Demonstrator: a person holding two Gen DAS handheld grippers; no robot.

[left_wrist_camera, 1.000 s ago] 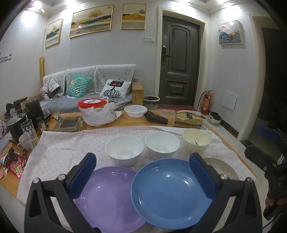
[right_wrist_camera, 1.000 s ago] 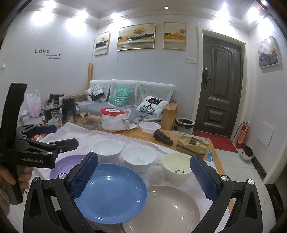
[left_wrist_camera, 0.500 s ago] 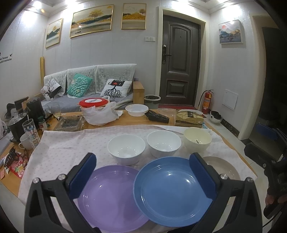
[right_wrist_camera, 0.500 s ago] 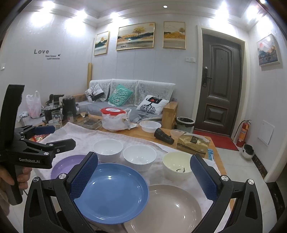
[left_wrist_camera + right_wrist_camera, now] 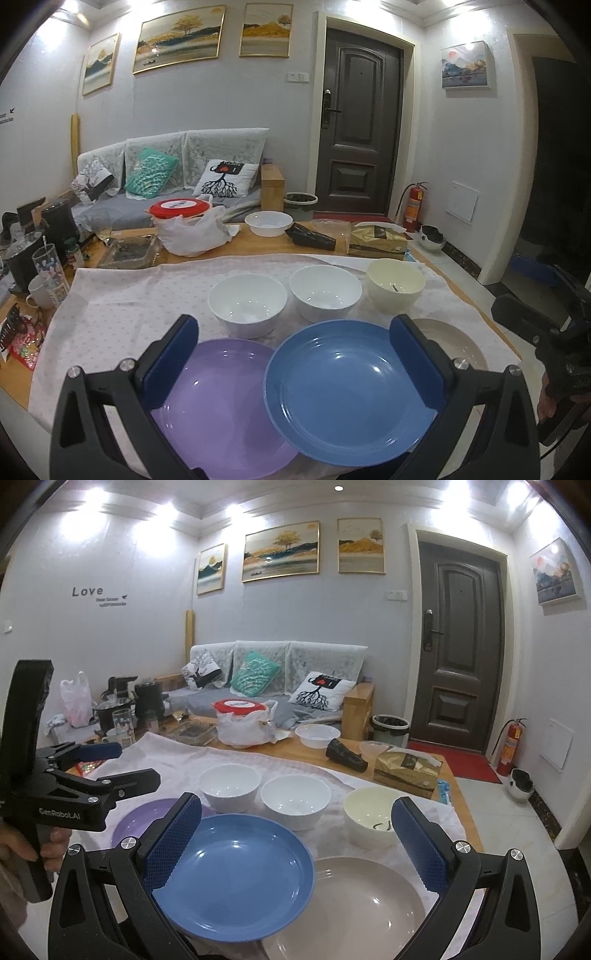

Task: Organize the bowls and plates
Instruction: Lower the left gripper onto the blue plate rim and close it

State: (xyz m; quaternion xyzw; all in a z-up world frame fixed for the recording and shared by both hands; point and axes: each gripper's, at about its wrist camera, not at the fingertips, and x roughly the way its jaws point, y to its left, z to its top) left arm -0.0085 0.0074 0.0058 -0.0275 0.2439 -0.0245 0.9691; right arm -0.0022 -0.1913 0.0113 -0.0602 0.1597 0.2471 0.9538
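Observation:
On the white cloth lie a purple plate [image 5: 218, 402], a blue plate [image 5: 351, 391] overlapping it, and a beige plate [image 5: 454, 343] at the right. Behind them stand two white bowls [image 5: 247, 299] [image 5: 325, 293] and a cream bowl [image 5: 395, 284]. My left gripper [image 5: 295, 365] is open and empty, hovering over the purple and blue plates. My right gripper [image 5: 295, 845] is open and empty above the blue plate [image 5: 236, 875] and beige plate [image 5: 354, 908]. The left gripper also shows in the right wrist view [image 5: 107, 762], above the purple plate [image 5: 147, 819].
Behind the cloth on the wooden table [image 5: 258, 247] are a white bag with a red lid [image 5: 192, 229], a small white bowl [image 5: 269, 223], a tissue box [image 5: 376, 242], a dark tray [image 5: 129, 251], and cups and kettles [image 5: 44, 254] at the left.
Both grippers have drifted slightly; the plates and bowls sit a little further left and higher in the left wrist view. Nothing on the table has moved.

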